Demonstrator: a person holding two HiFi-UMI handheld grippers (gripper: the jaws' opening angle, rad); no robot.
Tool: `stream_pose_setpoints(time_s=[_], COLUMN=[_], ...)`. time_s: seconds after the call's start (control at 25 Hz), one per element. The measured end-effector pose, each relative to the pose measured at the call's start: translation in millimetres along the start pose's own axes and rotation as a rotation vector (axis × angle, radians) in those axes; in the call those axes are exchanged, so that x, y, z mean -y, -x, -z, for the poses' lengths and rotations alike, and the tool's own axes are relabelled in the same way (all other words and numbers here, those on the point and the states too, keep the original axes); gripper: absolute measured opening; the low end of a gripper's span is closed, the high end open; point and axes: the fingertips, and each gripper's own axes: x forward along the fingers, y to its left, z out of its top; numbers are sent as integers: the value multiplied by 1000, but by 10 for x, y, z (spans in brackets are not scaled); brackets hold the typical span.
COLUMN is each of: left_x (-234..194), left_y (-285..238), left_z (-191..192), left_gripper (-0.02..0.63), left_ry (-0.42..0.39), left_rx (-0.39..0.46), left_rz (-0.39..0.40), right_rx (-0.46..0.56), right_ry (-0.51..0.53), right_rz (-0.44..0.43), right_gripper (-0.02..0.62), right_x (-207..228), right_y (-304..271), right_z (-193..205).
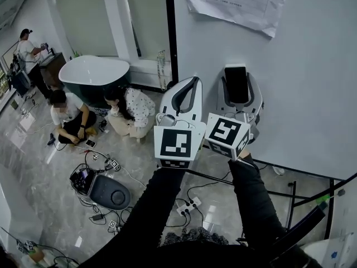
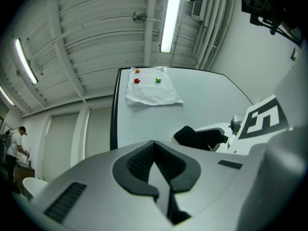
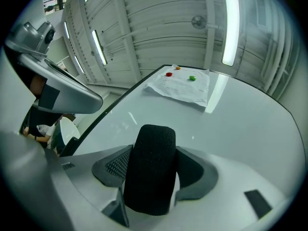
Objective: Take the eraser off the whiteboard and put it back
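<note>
Right hand-held gripper point(image 3: 153, 170): jaws wide, clamped on the black eraser point(image 3: 150, 148), which stands upright between the pads with its coarse dark face toward the lens. Left hand-held gripper point(image 2: 155, 163): just beside the right one, jaws together, nothing between them.

Ahead of both lies the whiteboard point(image 3: 240, 124). The eraser is held close to its face; whether it touches cannot be told.

Step in hand, as judged: the eraser is in the grip, either just lifted away or about to go back. The next move would call for bringing it flat onto a bare patch of board, square to the surface. The jaws should part only once it holds there, since a tilted contact might let it slip.

Board surface: glossy, and bare around the grippers. Above them a crumpled paper point(image 3: 182, 86) hangs under red, orange and green magnets point(image 3: 192, 78).

Left of and below the grippers: grey tiled floor point(image 1: 50, 166), a bathtub point(image 1: 92, 76), people point(image 1: 70, 116) crouched beside it, and loose cables point(image 1: 103, 163). Strip lights point(image 2: 169, 23) line the ribbed ceiling.
</note>
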Motion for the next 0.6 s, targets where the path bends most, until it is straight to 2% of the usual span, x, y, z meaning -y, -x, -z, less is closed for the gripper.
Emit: stream_pose_setpoints(time_s=[0.2,0.6], left_x=[-6,-75], left_y=[-26,-48], left_z=[26,40], left_gripper=[6,6], left_ry=[22,33], left_rx=[6,17], left_rz=[13,9], right_rx=[-3,22], right_ry=[18,30], right_rz=[13,-13], right_gripper=[276,278], right_x=[-10,-28], right_y=[-1,75], right_z=[-8,-62])
